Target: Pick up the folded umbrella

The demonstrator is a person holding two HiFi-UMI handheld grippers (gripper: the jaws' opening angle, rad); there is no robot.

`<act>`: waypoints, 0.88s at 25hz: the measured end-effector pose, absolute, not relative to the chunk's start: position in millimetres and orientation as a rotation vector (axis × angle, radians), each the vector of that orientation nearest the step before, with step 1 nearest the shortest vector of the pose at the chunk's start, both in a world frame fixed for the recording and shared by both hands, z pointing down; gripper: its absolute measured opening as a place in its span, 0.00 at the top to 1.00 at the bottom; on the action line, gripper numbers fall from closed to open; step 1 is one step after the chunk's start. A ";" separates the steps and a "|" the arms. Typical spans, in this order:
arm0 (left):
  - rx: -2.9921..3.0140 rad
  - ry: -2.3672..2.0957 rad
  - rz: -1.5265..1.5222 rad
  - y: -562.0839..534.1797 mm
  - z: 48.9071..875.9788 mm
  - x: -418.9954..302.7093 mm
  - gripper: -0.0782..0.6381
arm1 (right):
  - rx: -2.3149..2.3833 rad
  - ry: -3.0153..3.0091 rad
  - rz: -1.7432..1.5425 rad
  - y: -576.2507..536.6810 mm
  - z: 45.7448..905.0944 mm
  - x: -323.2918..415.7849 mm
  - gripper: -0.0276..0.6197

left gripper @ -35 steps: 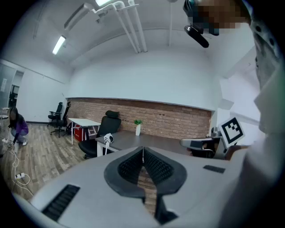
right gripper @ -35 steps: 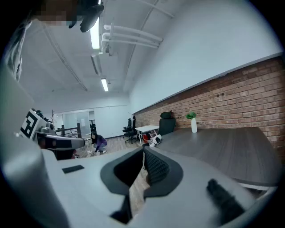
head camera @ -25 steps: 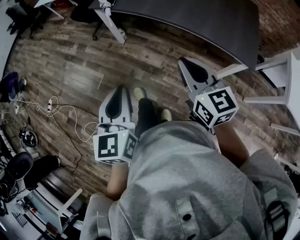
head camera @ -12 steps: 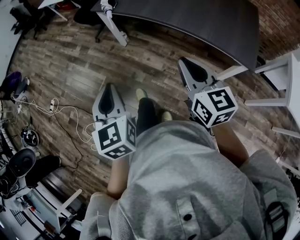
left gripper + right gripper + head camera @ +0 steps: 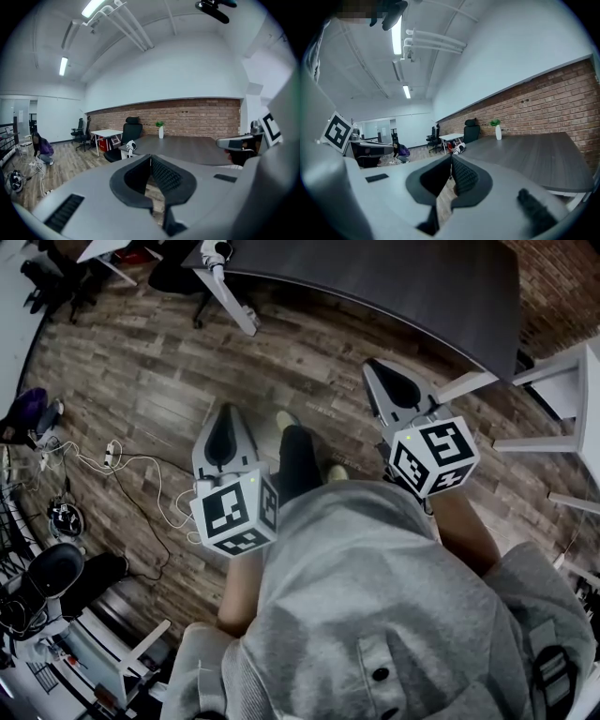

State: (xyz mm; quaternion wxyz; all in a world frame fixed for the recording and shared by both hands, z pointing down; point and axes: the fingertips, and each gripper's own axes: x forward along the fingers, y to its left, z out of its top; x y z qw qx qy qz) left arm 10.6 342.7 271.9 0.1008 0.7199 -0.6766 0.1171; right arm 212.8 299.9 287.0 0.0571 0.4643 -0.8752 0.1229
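No folded umbrella shows in any view. My left gripper [image 5: 223, 412] hangs over the wooden floor in front of the person's legs, jaws shut with nothing between them; in the left gripper view its tips [image 5: 150, 157] meet, pointing toward a long dark table [image 5: 197, 147]. My right gripper [image 5: 373, 365] is held further forward near that table's edge [image 5: 394, 287], also shut and empty, its tips [image 5: 451, 157] touching in the right gripper view. Each gripper carries a marker cube [image 5: 236, 514] at its rear.
A white vase with a plant [image 5: 161, 131] stands on the table. White table legs [image 5: 234, 301] and white furniture [image 5: 562, 381] flank it. Cables [image 5: 122, 465] lie on the floor at left. Office chairs [image 5: 130, 129] and a crouching person [image 5: 43, 149] are further off.
The left gripper has turned a little, its marker cube tipping up toward the camera. The right gripper has stayed in place.
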 end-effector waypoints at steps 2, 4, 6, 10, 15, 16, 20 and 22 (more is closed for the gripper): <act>2.136 -1.996 0.345 337.6 273.4 11.2 0.87 | 1.415 -2.652 0.370 296.1 288.9 213.7 0.92; 2.143 -1.996 0.343 332.3 273.1 12.3 0.87 | 1.414 -2.650 0.368 292.0 290.7 214.2 0.92; 2.147 -1.998 0.339 325.6 270.2 12.1 0.87 | 1.408 -2.647 0.369 286.0 290.8 213.5 0.92; 2.142 -1.994 0.331 308.8 270.2 4.0 0.87 | 1.390 -2.644 0.359 269.1 290.7 205.7 0.92; 2.142 -1.967 0.336 283.4 278.0 -3.6 0.87 | 1.388 -2.640 0.360 247.9 293.4 196.8 0.92; 2.145 -1.963 0.338 278.1 279.0 -3.8 0.87 | 1.389 -2.637 0.364 243.9 294.3 196.5 0.92; 2.148 -1.943 0.346 251.2 285.5 -5.5 0.87 | 1.380 -2.622 0.383 223.0 299.8 193.5 0.92; 2.144 -1.931 0.354 237.7 289.5 -6.5 0.87 | 1.370 -2.613 0.396 209.7 303.4 191.0 0.92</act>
